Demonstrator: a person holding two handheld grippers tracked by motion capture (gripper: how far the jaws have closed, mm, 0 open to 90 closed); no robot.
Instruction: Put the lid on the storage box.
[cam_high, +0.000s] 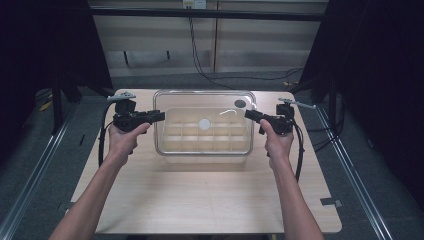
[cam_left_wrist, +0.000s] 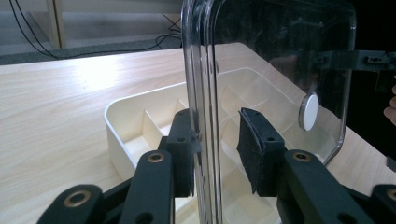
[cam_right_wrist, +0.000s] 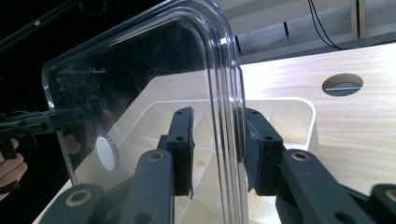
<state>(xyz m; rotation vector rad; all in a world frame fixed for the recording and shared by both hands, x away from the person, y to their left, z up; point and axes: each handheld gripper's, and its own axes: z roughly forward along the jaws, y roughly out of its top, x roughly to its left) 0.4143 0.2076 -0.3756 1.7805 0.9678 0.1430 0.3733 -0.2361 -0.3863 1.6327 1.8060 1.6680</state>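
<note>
A clear plastic lid (cam_high: 200, 100) stands upright over a cream compartment tray (cam_high: 200, 156) on the wooden table. A white round disc (cam_high: 204, 123) sits on the lid's face. My left gripper (cam_high: 162, 116) straddles the lid's left edge and my right gripper (cam_high: 246, 114) straddles its right edge. In the left gripper view the lid (cam_left_wrist: 280, 56) runs between the jaws of the left gripper (cam_left_wrist: 215, 149): one pad touches the rim, the other stands slightly off. In the right gripper view the right gripper (cam_right_wrist: 217, 149) frames the lid (cam_right_wrist: 140, 84) the same way, with a narrow gap at one pad.
The tray (cam_left_wrist: 112, 116) has several dividers inside. A round cable hole (cam_high: 240, 103) is cut in the table behind the tray's right end. Bare tabletop (cam_high: 200, 200) lies in front of the tray. Black curtains flank the table, and cables trail on the floor beyond.
</note>
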